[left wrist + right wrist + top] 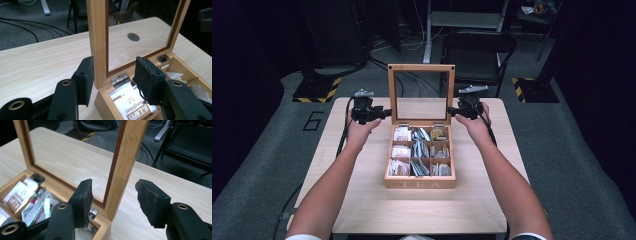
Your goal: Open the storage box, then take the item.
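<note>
Setting: dim room, grey carpet, pale wood-grain table [362, 200]; black chair [477, 50] behind the far edge.
Left gripper [384, 113]: black two-jaw tool in the person's left hand [358, 131], at the left post of the lid. Jaws apart and straddling the post near its foot; in the left gripper view [113, 75] the left pad lies just beside the post's outer face, contact not certain; the right pad stands clear over the box.
Right gripper [451, 112]: same tool in the right hand [476, 125], at the right post. Jaws apart [115, 197]; the post runs between them, nearer the left pad, the right pad well clear.
Task item: light bamboo tea box with a glass-pane hinged lid [421, 92], mid-table, lid upright and open.
Box body [420, 184]: nine compartments, "TEA" on the front wall.
Contents: paper tea sachets [401, 134] in the compartments, white and silver wrappers.
Hinges: small metal hinges [119, 79] at the lid's foot.
</note>
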Tool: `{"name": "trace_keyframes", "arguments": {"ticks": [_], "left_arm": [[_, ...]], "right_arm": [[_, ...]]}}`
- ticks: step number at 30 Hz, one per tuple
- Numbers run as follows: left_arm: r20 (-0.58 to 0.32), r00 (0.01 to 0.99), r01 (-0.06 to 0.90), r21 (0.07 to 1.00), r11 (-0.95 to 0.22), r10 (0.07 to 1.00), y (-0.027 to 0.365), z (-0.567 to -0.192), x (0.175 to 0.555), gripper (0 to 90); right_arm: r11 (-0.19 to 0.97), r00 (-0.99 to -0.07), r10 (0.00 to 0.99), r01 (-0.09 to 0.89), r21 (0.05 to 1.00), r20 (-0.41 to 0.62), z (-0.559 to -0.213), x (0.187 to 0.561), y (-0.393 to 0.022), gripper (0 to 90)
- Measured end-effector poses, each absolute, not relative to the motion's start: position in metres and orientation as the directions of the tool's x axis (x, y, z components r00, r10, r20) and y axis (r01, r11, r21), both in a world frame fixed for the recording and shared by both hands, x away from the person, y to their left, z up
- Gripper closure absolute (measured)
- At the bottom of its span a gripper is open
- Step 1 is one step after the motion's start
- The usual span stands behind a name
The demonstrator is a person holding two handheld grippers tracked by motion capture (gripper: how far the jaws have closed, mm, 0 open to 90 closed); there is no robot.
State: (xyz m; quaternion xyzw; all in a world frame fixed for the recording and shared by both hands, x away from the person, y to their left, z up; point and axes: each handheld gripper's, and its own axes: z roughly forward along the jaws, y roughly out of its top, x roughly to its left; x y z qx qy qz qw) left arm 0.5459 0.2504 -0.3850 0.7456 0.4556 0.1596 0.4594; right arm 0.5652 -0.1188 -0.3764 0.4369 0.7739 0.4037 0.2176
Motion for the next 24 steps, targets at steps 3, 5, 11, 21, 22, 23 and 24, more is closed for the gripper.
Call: {"name": "trace_keyframes", "arguments": {"ticks": [3,5,11,21,22,23,24], "left_arm": [[-0.176,0.533,0.534,0.829,-0.167,0.828,0.253,-0.386,0.539,49.4],[-0.16,0.536,0.53,0.828,-0.183,0.829,0.254,-0.386,0.534,48.4],[-0.14,0.546,0.51,0.838,-0.195,0.826,0.254,-0.385,0.523,46.4],[-0.145,0.551,0.517,0.832,-0.2,0.822,0.253,-0.388,0.505,45.9],[-0.147,0.553,0.514,0.835,-0.197,0.82,0.254,-0.388,0.503,45.5],[-0.155,0.554,0.518,0.833,-0.194,0.818,0.254,-0.389,0.5,45.5],[-0.163,0.554,0.519,0.835,-0.185,0.816,0.254,-0.39,0.498,45.5]], "right_arm": [[0.3,-0.53,0.848,0.499,0.813,0.012,-0.374,0.556,-0.119,40.6],[0.321,-0.552,0.834,0.492,0.809,0.005,-0.374,0.548,-0.118,40.3],[0.367,-0.597,0.802,0.478,0.798,-0.011,-0.377,0.525,-0.11,41.5],[0.384,-0.663,0.749,0.457,0.802,0.019,-0.387,0.497,-0.097,50.2],[0.396,-0.667,0.745,0.449,0.801,0.007,-0.389,0.493,-0.096,51.1],[0.411,-0.673,0.739,0.444,0.796,-0.006,-0.391,0.489,-0.095,51.1],[0.42,-0.679,0.734,0.438,0.795,-0.013,-0.393,0.485,-0.094,51.8]]}}
